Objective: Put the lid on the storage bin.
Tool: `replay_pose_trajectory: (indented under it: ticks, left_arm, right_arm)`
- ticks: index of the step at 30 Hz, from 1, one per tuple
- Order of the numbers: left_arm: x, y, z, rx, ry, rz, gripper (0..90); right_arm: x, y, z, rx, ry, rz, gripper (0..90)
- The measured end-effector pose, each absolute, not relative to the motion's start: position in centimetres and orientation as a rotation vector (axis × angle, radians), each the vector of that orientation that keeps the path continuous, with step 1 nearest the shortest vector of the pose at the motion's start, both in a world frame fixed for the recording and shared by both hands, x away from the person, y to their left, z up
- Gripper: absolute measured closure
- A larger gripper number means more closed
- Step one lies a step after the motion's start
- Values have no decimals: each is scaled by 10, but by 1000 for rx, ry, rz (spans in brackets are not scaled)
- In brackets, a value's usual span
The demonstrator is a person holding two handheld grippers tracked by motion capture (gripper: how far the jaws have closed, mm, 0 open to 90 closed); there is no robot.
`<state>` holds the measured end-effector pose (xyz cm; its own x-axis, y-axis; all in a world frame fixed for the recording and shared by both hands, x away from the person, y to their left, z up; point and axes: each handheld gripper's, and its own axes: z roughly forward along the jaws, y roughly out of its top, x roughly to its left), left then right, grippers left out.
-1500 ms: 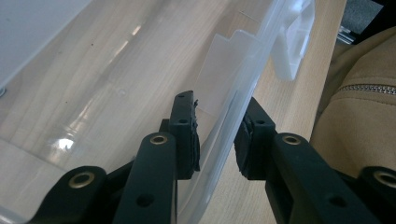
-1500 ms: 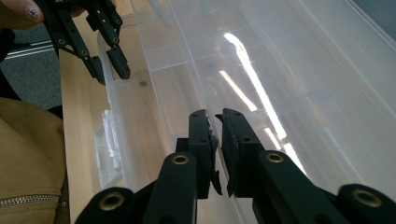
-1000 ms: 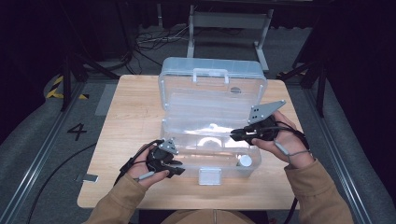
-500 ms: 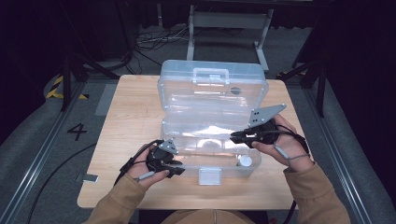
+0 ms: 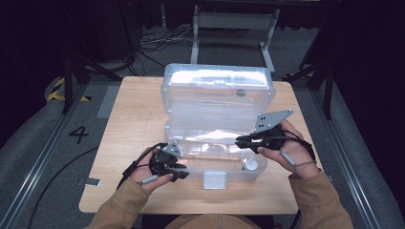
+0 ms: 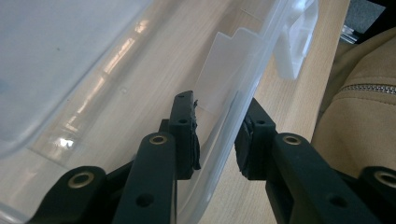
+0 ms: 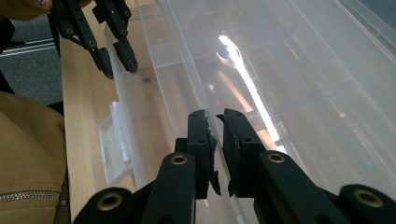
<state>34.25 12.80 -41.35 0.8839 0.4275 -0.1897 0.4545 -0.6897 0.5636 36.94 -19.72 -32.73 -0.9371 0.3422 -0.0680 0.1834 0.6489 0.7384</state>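
A: Clear plastic, the open storage box [image 5: 215,143] sits mid-worktop [image 5: 133,114]. Left claw [image 6: 215,140] straddles its near wall, jaws either side, apparently not pinching.

B: Right claw [image 7: 217,140], over the box, is nearly closed, nothing between. Beyond stands the raised lid [image 5: 217,90].

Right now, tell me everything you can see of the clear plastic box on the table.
The clear plastic box is a see-through storage bin standing open on the wooden table, its lid raised upright behind the base. A white latch hangs on the front wall. A small white round thing shows at its right front corner. The left tongs straddle the front wall near the left end, one jaw inside, one outside. The right tongs, nearly closed, reach over the right side.
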Motion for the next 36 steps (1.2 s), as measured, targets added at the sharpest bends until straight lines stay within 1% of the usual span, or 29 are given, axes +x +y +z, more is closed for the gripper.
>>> replay_pose_trajectory:
  ticks: [8, 13, 18, 21, 27, 31, 34, 36]
  left_arm:
    - [342, 128, -413, 2415, 652, -62, 704]
    - [340, 130, -409, 2406, 648, -69, 674]
    - [337, 138, -396, 2379, 648, -67, 644]
    - [335, 143, -386, 2355, 641, -69, 646]
    - [333, 157, -368, 2285, 643, -32, 654]
    - [333, 168, -353, 2214, 664, -2, 674]
    - [333, 171, -347, 2177, 662, 23, 716]
    - [332, 170, -337, 2137, 656, 45, 725]
  right_arm:
    - [367, -198, -328, 425, 2667, 1153, 810]
    - [366, -198, -329, 423, 2664, 1157, 810]
    - [366, -198, -330, 424, 2660, 1162, 810]
    - [366, -198, -330, 421, 2658, 1163, 810]
    - [366, -198, -330, 419, 2659, 1164, 809]
    - [365, -198, -330, 420, 2658, 1162, 809]
    - [365, -198, -330, 421, 2658, 1161, 809]
    - [364, -198, -331, 424, 2658, 1161, 808]
